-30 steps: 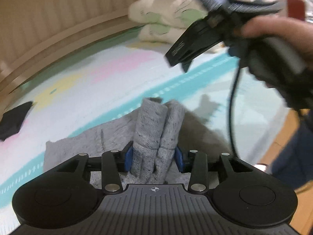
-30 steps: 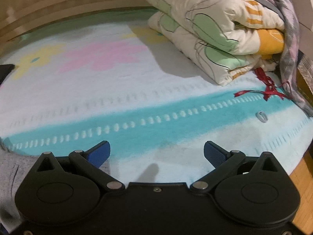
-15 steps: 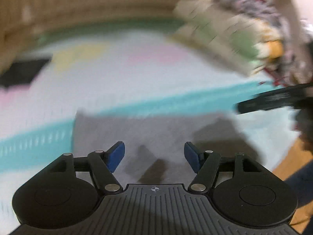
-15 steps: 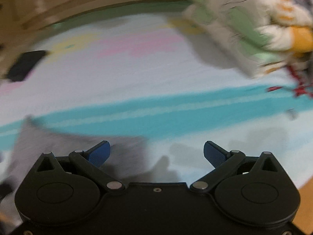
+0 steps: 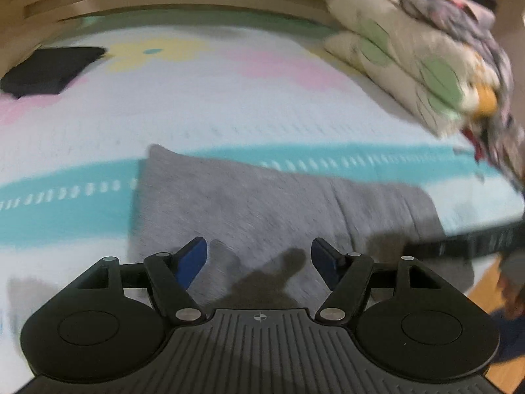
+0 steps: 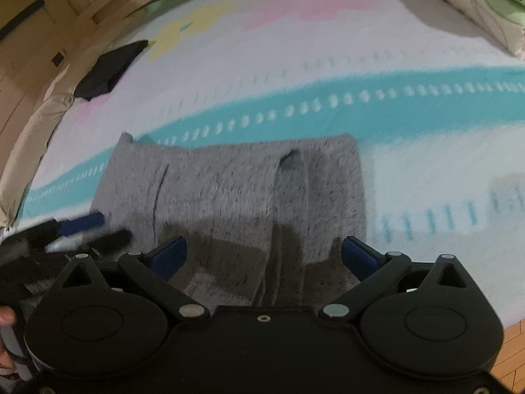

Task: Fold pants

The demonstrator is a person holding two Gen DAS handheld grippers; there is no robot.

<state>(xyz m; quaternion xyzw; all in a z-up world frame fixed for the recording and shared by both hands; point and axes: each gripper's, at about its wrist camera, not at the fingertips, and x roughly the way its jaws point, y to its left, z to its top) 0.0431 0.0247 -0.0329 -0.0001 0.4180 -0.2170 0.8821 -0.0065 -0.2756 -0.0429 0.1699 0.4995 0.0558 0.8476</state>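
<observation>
The grey pants (image 5: 262, 203) lie folded flat in a rough rectangle on the bed, across the teal stripe. My left gripper (image 5: 259, 259) is open and empty, hovering over their near edge. My right gripper (image 6: 264, 256) is open and empty above the same pants (image 6: 236, 184), near their front edge. The left gripper also shows blurred at the left of the right wrist view (image 6: 82, 226). The right gripper's finger shows as a dark bar at the right of the left wrist view (image 5: 466, 246).
A white bedsheet with a teal stripe (image 5: 377, 157) and pink and yellow flowers covers the bed. A folded dark garment (image 5: 49, 69) lies at the far left. A stack of folded quilts (image 5: 410, 62) sits at the far right. Wooden floor (image 6: 512, 351) shows past the bed's near edge.
My left gripper let go of the bunched grey pants and opened; the pants now lie flat. Both grippers swung over the pants, and the right view turned left.
</observation>
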